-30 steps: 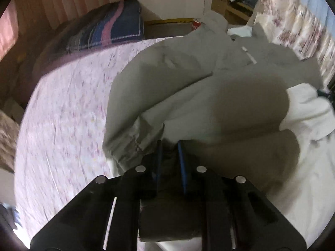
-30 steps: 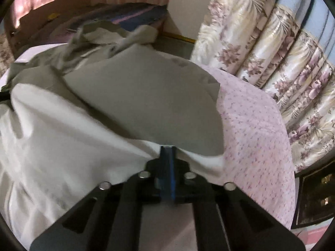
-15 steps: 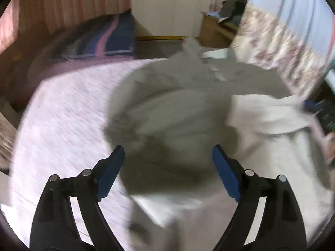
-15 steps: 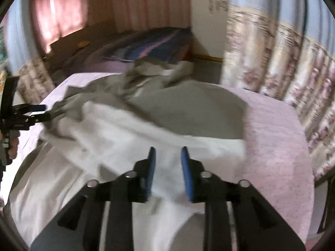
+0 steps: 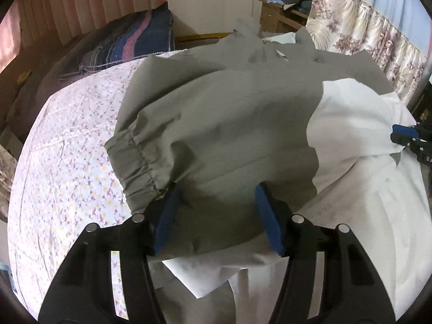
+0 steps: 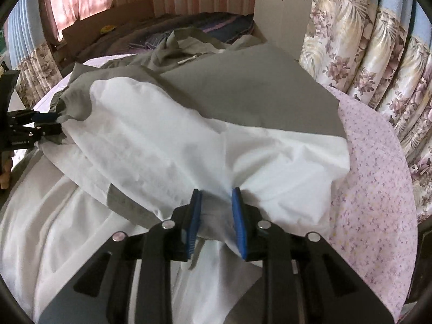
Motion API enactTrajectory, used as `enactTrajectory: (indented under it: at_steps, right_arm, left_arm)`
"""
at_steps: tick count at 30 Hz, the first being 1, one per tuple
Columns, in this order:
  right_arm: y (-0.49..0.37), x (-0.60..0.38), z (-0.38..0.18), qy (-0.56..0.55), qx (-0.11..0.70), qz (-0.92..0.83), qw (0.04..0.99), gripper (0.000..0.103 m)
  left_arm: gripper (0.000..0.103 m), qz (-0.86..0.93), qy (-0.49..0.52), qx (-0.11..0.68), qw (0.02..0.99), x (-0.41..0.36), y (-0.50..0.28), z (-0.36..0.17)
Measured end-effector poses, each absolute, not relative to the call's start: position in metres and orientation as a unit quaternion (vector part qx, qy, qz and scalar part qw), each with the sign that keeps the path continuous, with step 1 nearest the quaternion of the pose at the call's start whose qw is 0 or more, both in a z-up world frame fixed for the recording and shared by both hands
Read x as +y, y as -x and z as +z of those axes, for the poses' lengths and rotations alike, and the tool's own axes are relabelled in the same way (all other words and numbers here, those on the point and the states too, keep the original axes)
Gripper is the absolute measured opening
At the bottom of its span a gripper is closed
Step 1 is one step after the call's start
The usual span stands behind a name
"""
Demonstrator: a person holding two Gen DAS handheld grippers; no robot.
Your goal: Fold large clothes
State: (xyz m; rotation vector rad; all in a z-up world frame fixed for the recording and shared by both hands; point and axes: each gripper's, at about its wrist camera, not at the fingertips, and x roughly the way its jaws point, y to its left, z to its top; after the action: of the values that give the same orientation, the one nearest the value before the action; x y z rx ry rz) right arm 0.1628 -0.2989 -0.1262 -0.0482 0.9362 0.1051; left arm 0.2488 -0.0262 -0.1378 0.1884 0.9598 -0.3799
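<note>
Sleeves are folded in across the grey jacket (image 5: 229,113); left gripper (image 5: 216,216) fingers released and just narrowing, right gripper (image 6: 216,210) fingers slack around white lining (image 6: 189,140). Halving remains.

The jacket (image 5: 229,124) is covering much of the bed (image 5: 70,145). The jacket's near end is running off the bottom edge. Things on the far dresser (image 5: 280,16) are looking too small to tell. A hand (image 6: 5,167) is getting cut off at the left edge.
</note>
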Motion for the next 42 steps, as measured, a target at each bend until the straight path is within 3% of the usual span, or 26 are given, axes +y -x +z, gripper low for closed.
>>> enactTrajectory:
  at_steps: [2, 4, 5, 9, 14, 19, 23, 25, 26, 27, 28, 35, 42]
  right_arm:
    - [-0.158, -0.305, -0.104, -0.003, 0.428, 0.066, 0.902, 0.027]
    - [-0.161, -0.311, -0.080, -0.021, 0.400, 0.067, 0.914, 0.028]
    - [-0.169, -0.314, -0.069, -0.016, 0.388, 0.061, 0.919, 0.033]
    - [-0.221, -0.314, -0.071, 0.005, 0.400, 0.033, 0.916, 0.036]
    - [-0.267, -0.319, -0.124, 0.068, 0.469, -0.030, 0.880, 0.032]
    - [-0.267, -0.327, -0.140, 0.065, 0.478, -0.027, 0.875, 0.031]
    - [-0.250, -0.321, -0.119, 0.049, 0.459, -0.012, 0.887, 0.034]
    - [-0.222, -0.320, -0.095, 0.029, 0.422, 0.006, 0.906, 0.053]
    - [-0.201, -0.317, -0.081, 0.020, 0.402, 0.013, 0.915, 0.071]
    - [-0.183, -0.317, -0.071, 0.012, 0.386, 0.019, 0.922, 0.082]
    - [-0.164, -0.316, -0.062, 0.002, 0.374, 0.022, 0.927, 0.083]
    - [-0.043, -0.308, -0.042, -0.071, 0.323, -0.025, 0.943, 0.100]
    - [0.044, -0.293, -0.038, -0.050, 0.242, -0.120, 0.961, 0.101]
  left_arm:
    - [0.063, -0.193, -0.076, 0.447, 0.870, -0.021, -0.246, -0.122]
    - [0.083, -0.196, -0.060, 0.430, 0.879, -0.017, -0.247, -0.104]
    - [0.085, -0.197, -0.054, 0.420, 0.885, -0.016, -0.250, -0.095]
    - [0.084, -0.191, -0.042, 0.418, 0.887, -0.023, -0.279, -0.088]
    - [0.077, -0.167, -0.052, 0.480, 0.860, -0.024, -0.321, -0.130]
    - [0.079, -0.172, -0.098, 0.480, 0.854, -0.032, -0.325, -0.145]
    - [0.079, -0.169, -0.088, 0.471, 0.861, -0.032, -0.319, -0.137]
    - [0.088, -0.182, -0.079, 0.452, 0.870, -0.030, -0.299, -0.123]
    - [0.090, -0.184, -0.078, 0.442, 0.875, -0.028, -0.289, -0.115]
    - [0.096, -0.182, -0.079, 0.426, 0.882, -0.024, -0.275, -0.104]
    - [0.100, -0.180, -0.078, 0.411, 0.890, -0.021, -0.261, -0.096]
    - [0.100, -0.166, -0.018, 0.356, 0.919, -0.004, -0.167, -0.055]
    - [0.100, -0.152, -0.040, 0.334, 0.929, 0.000, -0.096, -0.043]
